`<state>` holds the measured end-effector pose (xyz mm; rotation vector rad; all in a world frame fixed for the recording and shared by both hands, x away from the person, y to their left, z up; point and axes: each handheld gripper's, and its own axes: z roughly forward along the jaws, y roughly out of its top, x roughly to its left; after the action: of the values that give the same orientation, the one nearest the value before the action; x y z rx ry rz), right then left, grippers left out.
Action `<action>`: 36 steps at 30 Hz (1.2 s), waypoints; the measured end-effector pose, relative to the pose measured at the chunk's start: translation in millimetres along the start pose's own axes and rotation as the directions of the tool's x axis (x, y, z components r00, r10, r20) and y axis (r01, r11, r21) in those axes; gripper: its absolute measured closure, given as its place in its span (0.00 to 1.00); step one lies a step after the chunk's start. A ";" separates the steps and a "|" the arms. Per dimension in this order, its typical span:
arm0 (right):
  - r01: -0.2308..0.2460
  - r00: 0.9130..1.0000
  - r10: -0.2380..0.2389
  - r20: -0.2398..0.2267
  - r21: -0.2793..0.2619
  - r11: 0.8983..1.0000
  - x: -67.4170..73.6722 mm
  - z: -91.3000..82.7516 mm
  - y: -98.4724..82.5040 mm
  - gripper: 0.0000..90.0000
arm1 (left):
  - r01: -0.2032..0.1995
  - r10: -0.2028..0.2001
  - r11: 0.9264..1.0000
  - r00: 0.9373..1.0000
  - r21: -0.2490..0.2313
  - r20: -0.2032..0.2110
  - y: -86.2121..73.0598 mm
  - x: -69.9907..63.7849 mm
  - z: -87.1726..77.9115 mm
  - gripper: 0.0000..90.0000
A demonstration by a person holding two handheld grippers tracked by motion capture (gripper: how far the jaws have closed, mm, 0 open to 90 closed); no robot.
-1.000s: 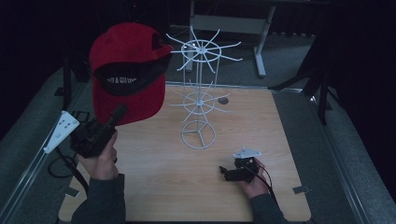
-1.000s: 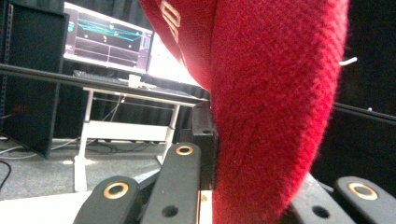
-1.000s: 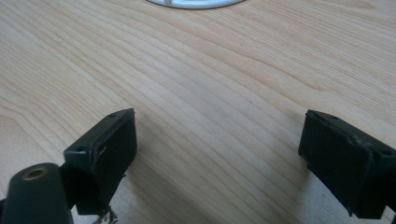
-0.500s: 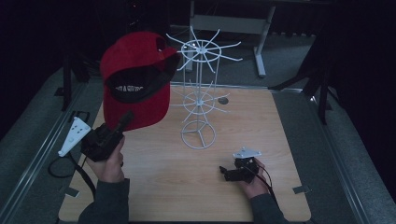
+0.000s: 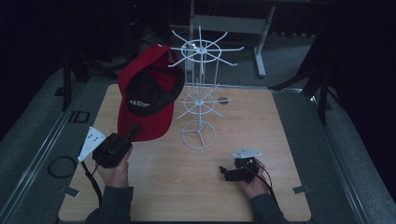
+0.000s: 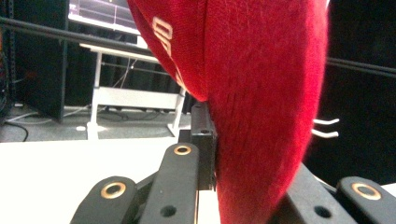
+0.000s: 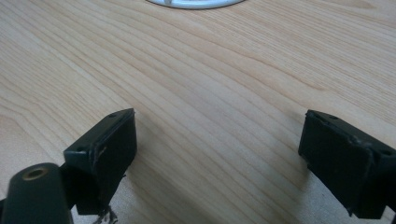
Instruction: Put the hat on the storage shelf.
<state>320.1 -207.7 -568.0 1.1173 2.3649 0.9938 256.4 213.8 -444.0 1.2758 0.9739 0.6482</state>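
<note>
Here the left hand-held gripper (image 5: pixel 133 129) pinches the brim of the red cap (image 5: pixel 148 95), held up against the white wire rack (image 5: pixel 200 93). The right hand-held gripper (image 5: pixel 224 171) rests spread on the tabletop (image 5: pixel 261 126). A careless push could tip the light rack.

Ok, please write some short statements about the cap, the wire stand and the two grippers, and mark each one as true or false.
1. The left gripper is shut on the red cap. True.
2. The cap lies flat on the wooden table. False: it is held up in the air beside the white wire stand.
3. The right gripper has its jaws open, with nothing between them. True.
4. The right gripper holds the base ring of the stand. False: it is low over bare table, apart from the stand.
5. The stand lies on its side. False: it stands upright.
</note>
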 end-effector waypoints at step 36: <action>0.000 1.000 0.000 0.001 -0.001 1.000 0.0 0.0 0.0 0.13 | -0.071 0.070 0.986 0.997 0.151 0.010 -8.2 6.2 -14.8 0.39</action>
<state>320.1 -207.7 -568.0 1.1177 2.3638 0.9943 245.4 224.5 -453.5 1.4504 0.9924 0.6353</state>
